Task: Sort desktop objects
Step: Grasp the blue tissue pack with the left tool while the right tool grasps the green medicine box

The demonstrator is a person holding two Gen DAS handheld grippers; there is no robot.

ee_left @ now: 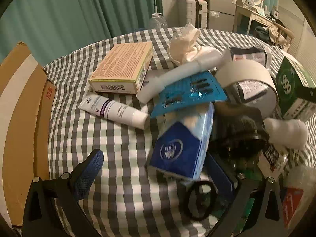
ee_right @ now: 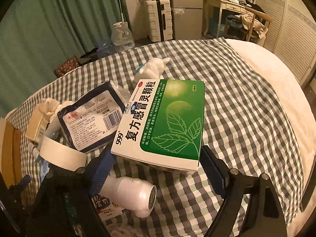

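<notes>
Clutter sits heaped on the checked bed. Near, the left gripper (ee_left: 158, 167) gapes over the tissue pack (ee_left: 183, 140), holding nothing; the right gripper (ee_right: 156, 164), released, straddles the green box (ee_right: 164, 126). Farther, the tape roll (ee_left: 248, 83) could tumble if nudged.

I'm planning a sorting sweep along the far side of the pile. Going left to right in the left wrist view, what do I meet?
cardboard box → yellow carton → crumpled tissue → tape roll → green medicine box
</notes>
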